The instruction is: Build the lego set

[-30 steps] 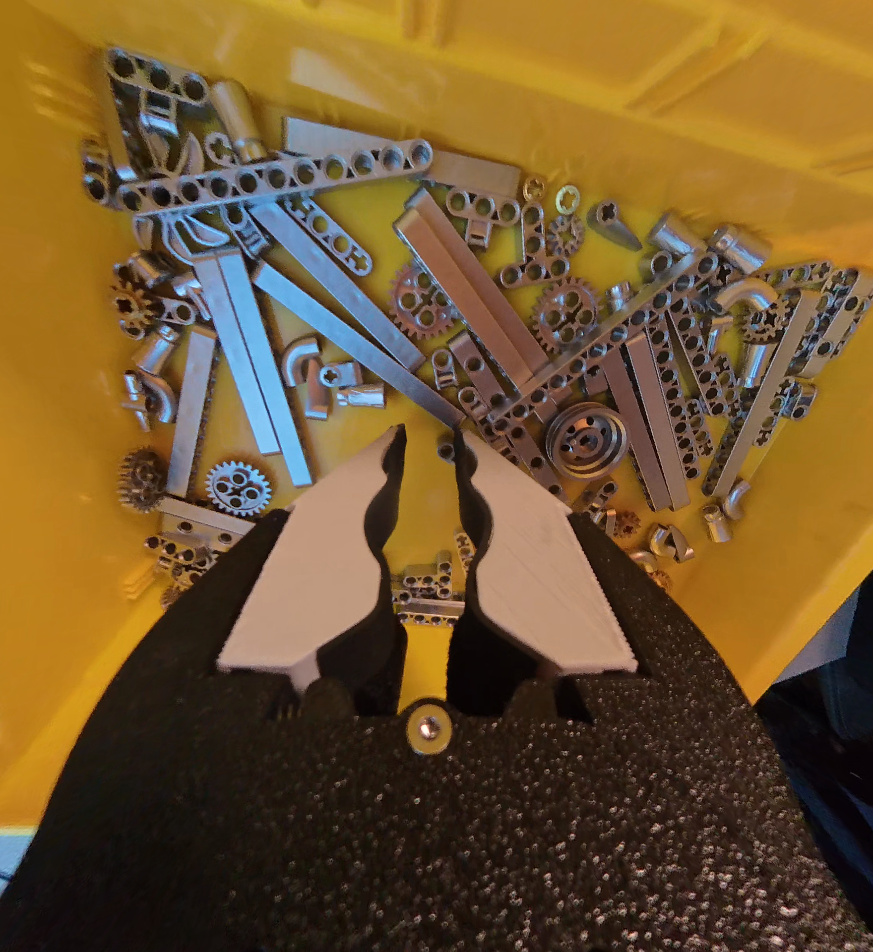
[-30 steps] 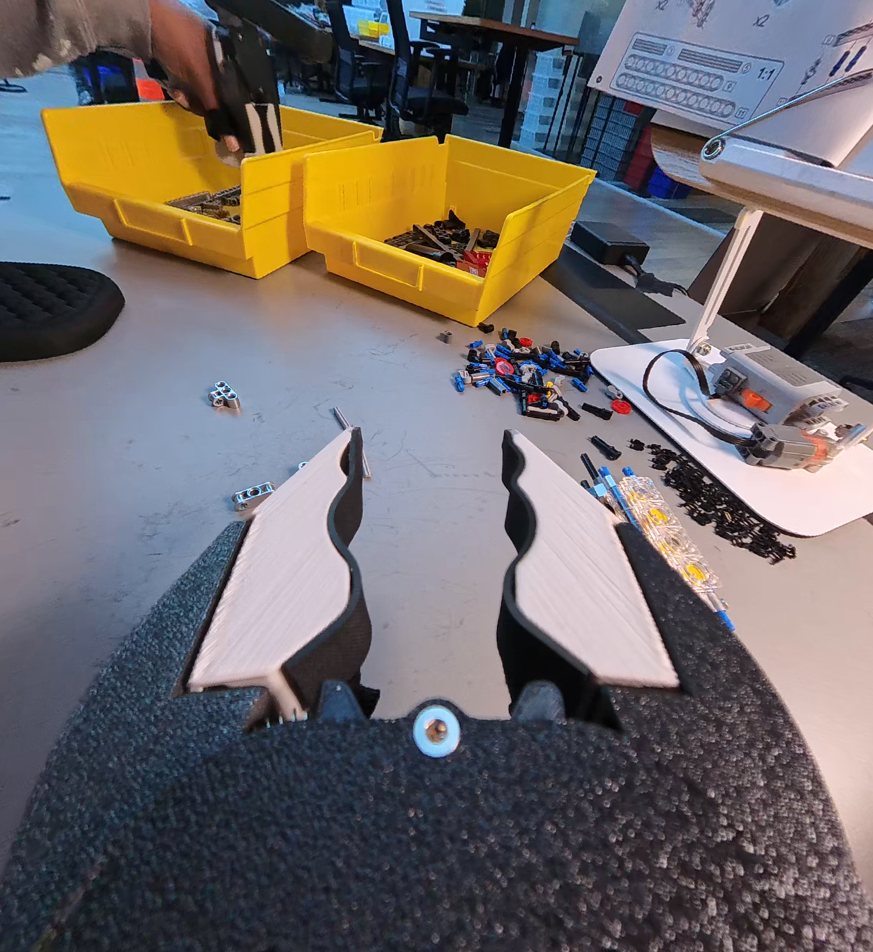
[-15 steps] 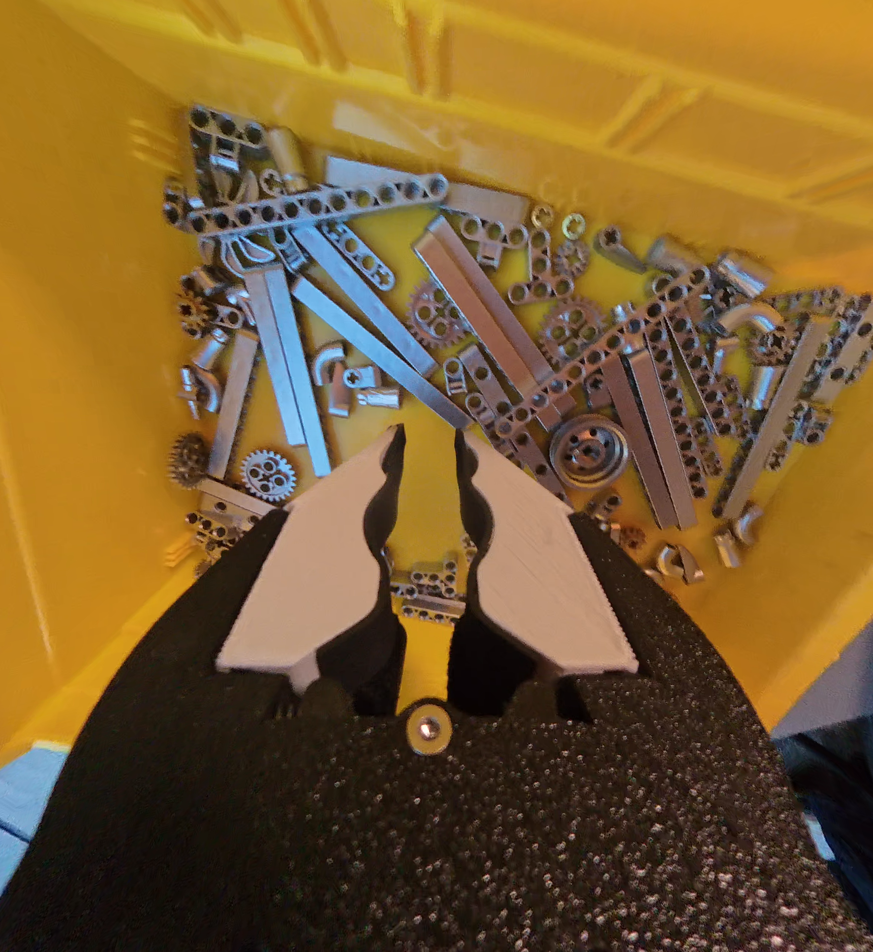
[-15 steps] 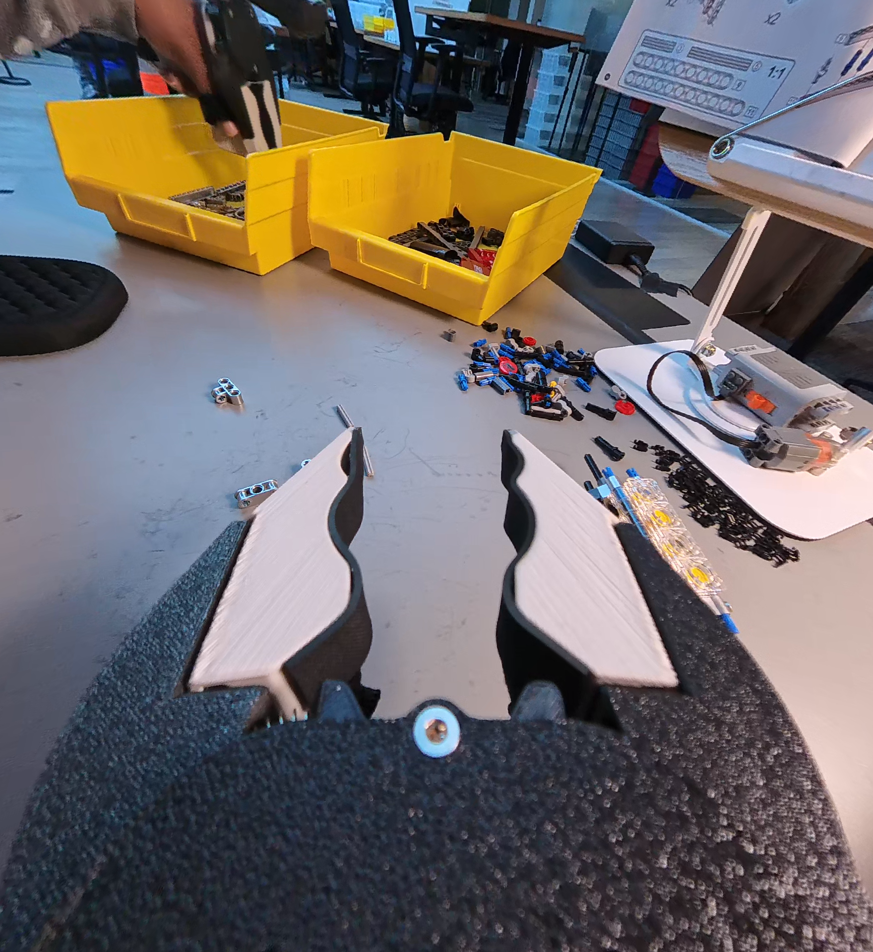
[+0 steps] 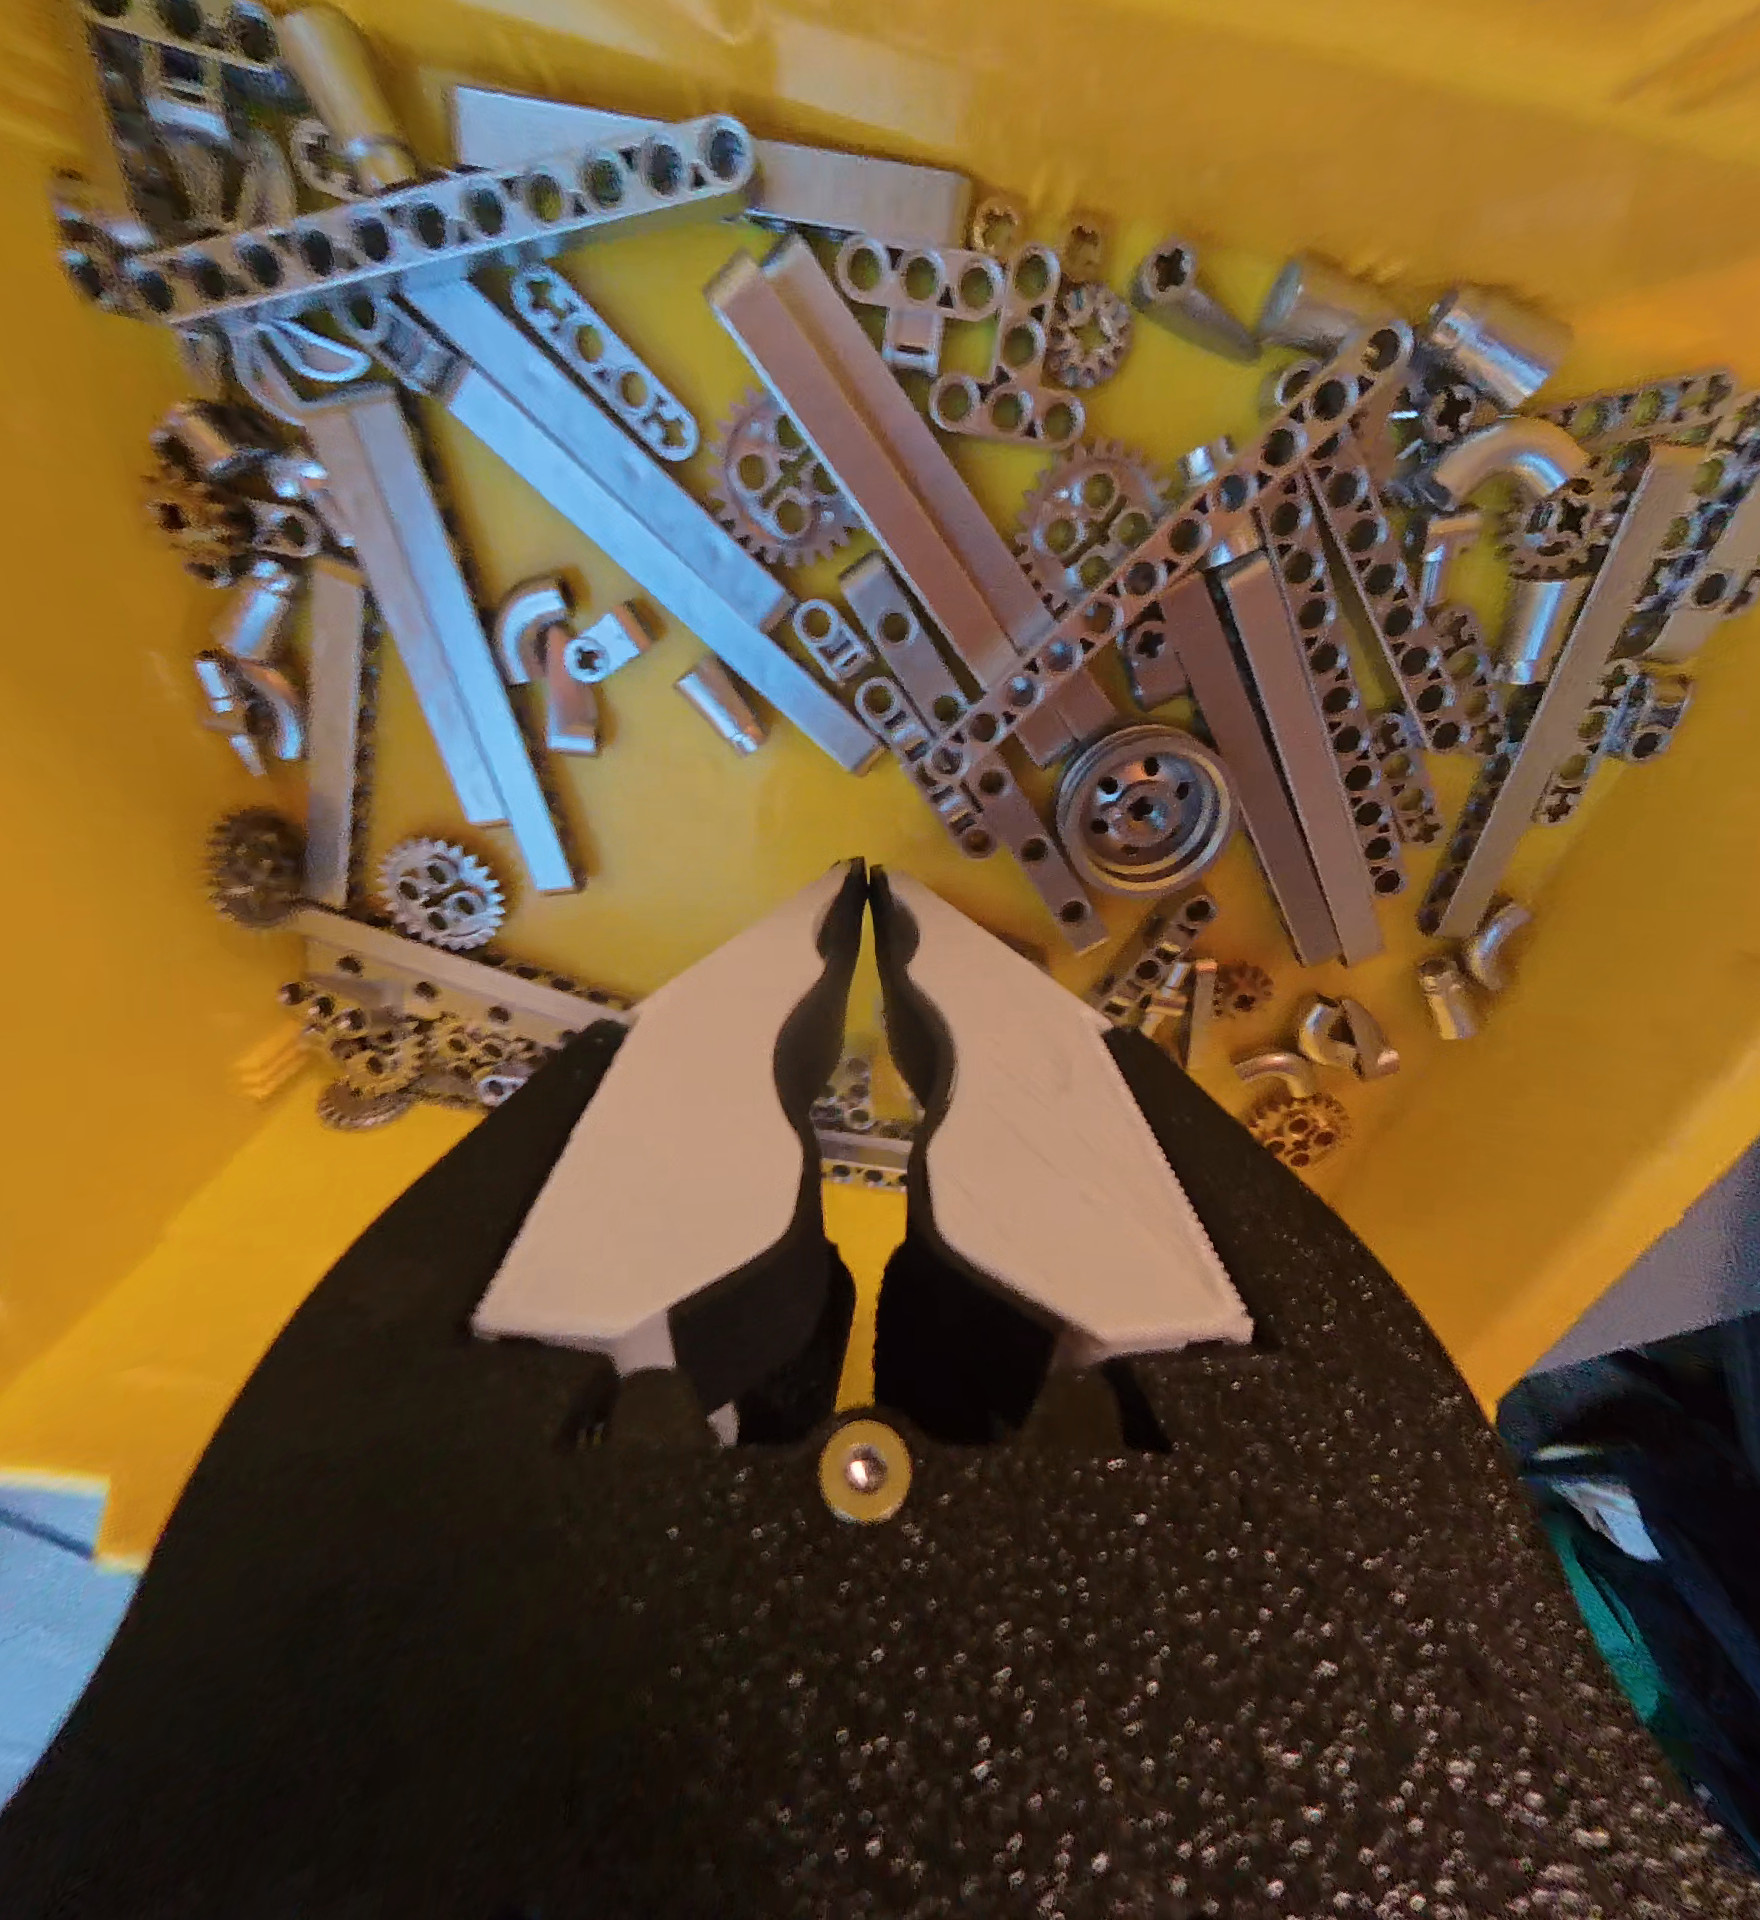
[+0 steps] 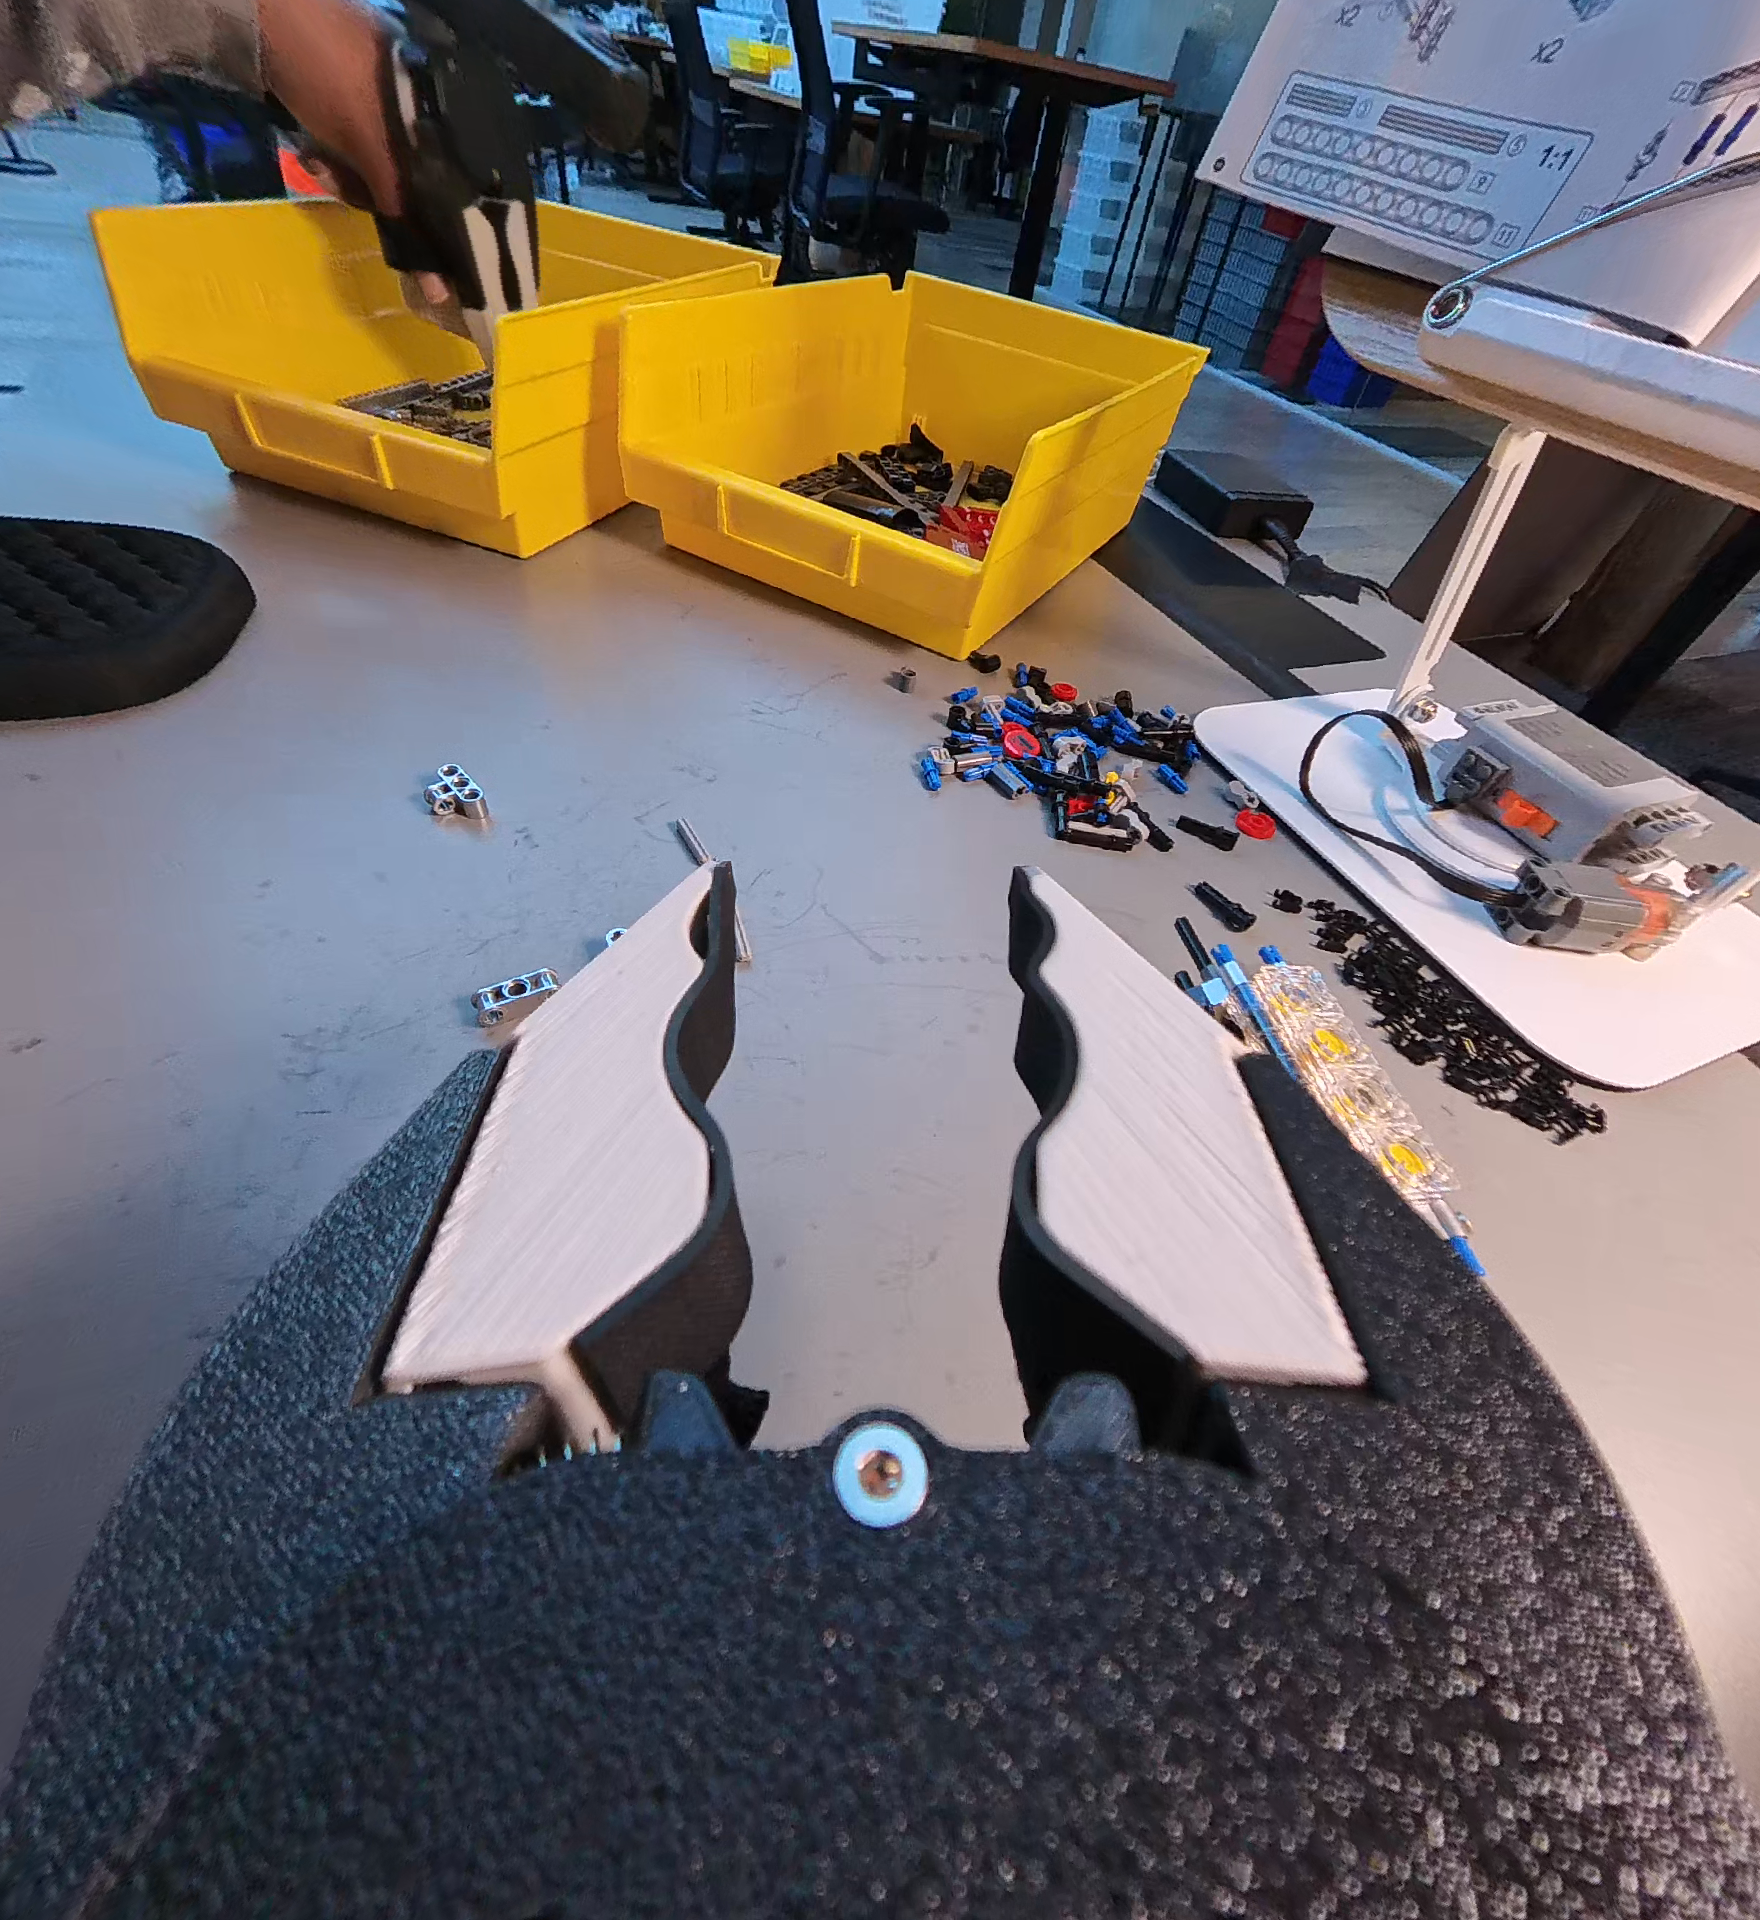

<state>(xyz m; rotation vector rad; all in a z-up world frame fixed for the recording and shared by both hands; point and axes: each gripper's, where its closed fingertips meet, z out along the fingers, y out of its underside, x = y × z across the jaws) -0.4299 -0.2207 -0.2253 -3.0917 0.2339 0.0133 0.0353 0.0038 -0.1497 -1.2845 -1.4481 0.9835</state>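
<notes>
My left gripper (image 5: 865,871) is shut, its tips together over a bare patch of the yellow bin's floor (image 5: 710,821), and I see nothing between the pads. Grey building parts lie around it: a wheel (image 5: 1146,805) to the right, a gear (image 5: 440,891) to the left, and long holed beams (image 5: 408,223) farther off. The right wrist view shows this gripper (image 6: 481,281) reaching into the left yellow bin (image 6: 336,312). My right gripper (image 6: 865,883) is open and empty above the grey table. A thin grey axle (image 6: 694,844) lies by its left fingertip.
A second yellow bin (image 6: 907,416) holds dark and red parts. On the table lie a grey three-hole piece (image 6: 458,792), a small grey connector (image 6: 517,992), a pile of blue and black pins (image 6: 1063,753), a white stand base (image 6: 1686,997) and a black mat (image 6: 55,613). Some 55 cm of space lies between my two pairs of fingers. The wheel (image 5: 1146,805) lies around 5 cm away from my left fingertips. My right tips are about 60 cm from the gear (image 5: 440,891), my left tips only 9 cm.
My left gripper has moved closer to the bin floor and its jaws have closed from a narrow gap to tips together. The right gripper has barely moved and stays open.
</notes>
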